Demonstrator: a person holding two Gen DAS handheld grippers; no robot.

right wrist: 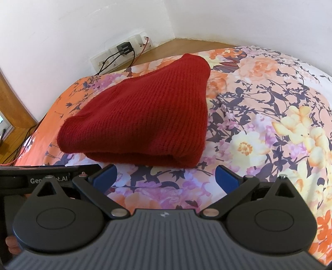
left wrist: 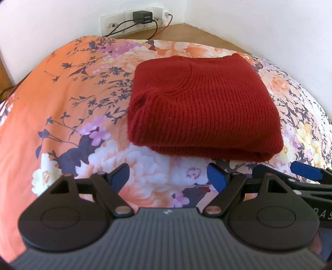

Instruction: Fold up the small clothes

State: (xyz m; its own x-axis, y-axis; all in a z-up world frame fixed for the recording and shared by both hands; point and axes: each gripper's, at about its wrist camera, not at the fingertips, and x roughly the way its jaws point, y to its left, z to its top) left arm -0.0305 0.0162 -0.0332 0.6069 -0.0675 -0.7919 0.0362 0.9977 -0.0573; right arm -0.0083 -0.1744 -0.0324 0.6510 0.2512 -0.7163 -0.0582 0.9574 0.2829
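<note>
Both tools, left (left wrist: 168, 176) and right (right wrist: 165, 176), we hold released at lower frame, clear of the folded dark-red ribbed knit garment (left wrist: 203, 108) resting centrally on the floral bedsheet (left wrist: 62, 108), apparently finished.

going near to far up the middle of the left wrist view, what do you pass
left gripper, jaws open → floral bedsheet → folded red knit sweater → wooden ledge → wall socket strip with black charger
</note>
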